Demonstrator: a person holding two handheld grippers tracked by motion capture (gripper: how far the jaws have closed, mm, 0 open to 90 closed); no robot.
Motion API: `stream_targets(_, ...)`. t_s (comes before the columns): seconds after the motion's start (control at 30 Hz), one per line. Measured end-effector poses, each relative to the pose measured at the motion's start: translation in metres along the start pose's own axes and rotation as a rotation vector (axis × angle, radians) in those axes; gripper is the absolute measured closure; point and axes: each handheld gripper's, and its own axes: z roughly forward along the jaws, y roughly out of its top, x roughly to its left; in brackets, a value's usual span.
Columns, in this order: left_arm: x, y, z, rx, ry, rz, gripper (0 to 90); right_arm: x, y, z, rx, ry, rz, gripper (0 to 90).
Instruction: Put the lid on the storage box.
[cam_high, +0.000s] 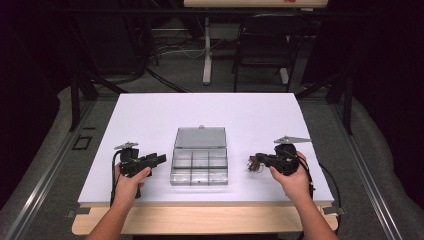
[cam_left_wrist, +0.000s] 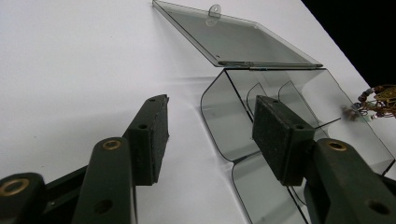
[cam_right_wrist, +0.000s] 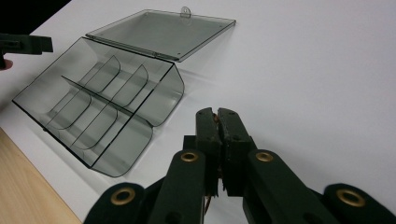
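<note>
Two grippers rest low over a white table (cam_high: 150, 112), one at each side of a clear plastic organizer box (cam_high: 199, 167) that sits at the centre of the high view. Its lid (cam_high: 200, 137) lies flat and open behind it, toward the upper part of the frame, and the dividers split the tray into compartments that look bare. At lower left of the high view the left gripper (cam_high: 159, 159) points toward the box's left wall, just beside it; in the left gripper view its jaws stand wide apart with nothing between them, one pad in front of the tray's rounded corner (cam_left_wrist: 219, 116). At centre right of the high view the right gripper (cam_high: 258, 161) points toward the box from well clear of its right wall, and a small tangle of brownish beaded jewellery (cam_high: 255, 165) hangs at its tip. In the right gripper view the jaws are pressed together with a thin brownish sliver pinched between the pads (cam_right_wrist: 216, 122). The same beaded piece (cam_left_wrist: 379, 100) shows at the right edge of the left gripper view, beyond the tray.
</note>
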Motion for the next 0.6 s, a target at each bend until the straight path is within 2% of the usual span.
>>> stream_targets(0.23,0.001,0.0,-0.001,-0.002,0.002,0.006,46.0,0.001,0.005,-0.001,0.005,-0.001,-0.005,88.0)
stream_targets(0.6,0.002,0.0,-0.001,0.005,0.004,0.008,46.0,0.009,0.022,-0.002,-0.022,0.011,-0.034,88.1)
